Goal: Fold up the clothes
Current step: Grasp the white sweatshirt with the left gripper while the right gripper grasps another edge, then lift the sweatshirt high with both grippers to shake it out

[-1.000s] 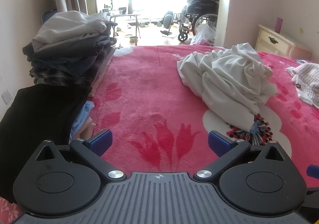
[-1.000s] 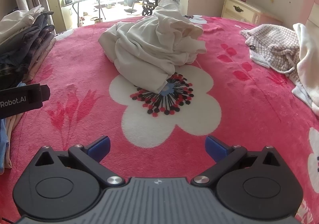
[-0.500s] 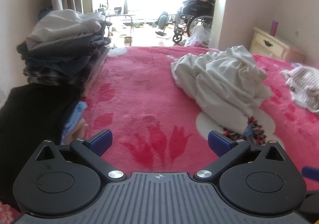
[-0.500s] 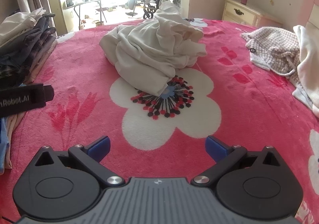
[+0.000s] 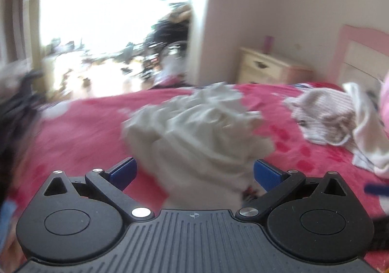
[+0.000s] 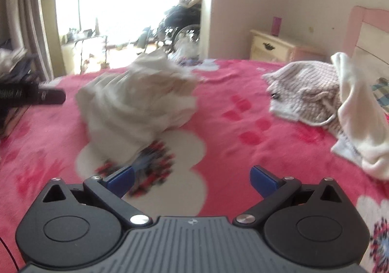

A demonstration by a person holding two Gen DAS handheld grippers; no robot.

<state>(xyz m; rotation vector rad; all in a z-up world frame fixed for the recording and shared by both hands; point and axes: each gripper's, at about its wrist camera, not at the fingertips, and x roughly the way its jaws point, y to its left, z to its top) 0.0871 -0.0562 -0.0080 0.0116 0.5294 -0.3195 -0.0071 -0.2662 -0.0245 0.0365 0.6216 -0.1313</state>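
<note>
A crumpled cream garment [image 5: 194,132] lies in a heap on the red flowered blanket [image 5: 80,132]. My left gripper [image 5: 194,172] is open, and the heap's near edge lies between and just beyond its blue fingertips [image 5: 124,171]. In the right wrist view the same cream garment [image 6: 138,102] sits ahead and to the left. My right gripper [image 6: 192,177] is open over the white flower print, nothing between its fingers. The left gripper's black body [image 6: 31,96] shows at the left edge of that view. Both views are blurred by motion.
A knitted beige-pink garment [image 6: 306,93] and a white garment [image 6: 359,112] lie at the right of the bed. A stack of folded dark clothes [image 5: 14,107] stands at the left edge. A cream nightstand [image 6: 274,48] and pink headboard [image 6: 369,30] are behind.
Both grippers have swung to the right and moved forward towards the cream heap. The heap now reaches the left gripper's fingertips; the folded stack has slid to the left edge.
</note>
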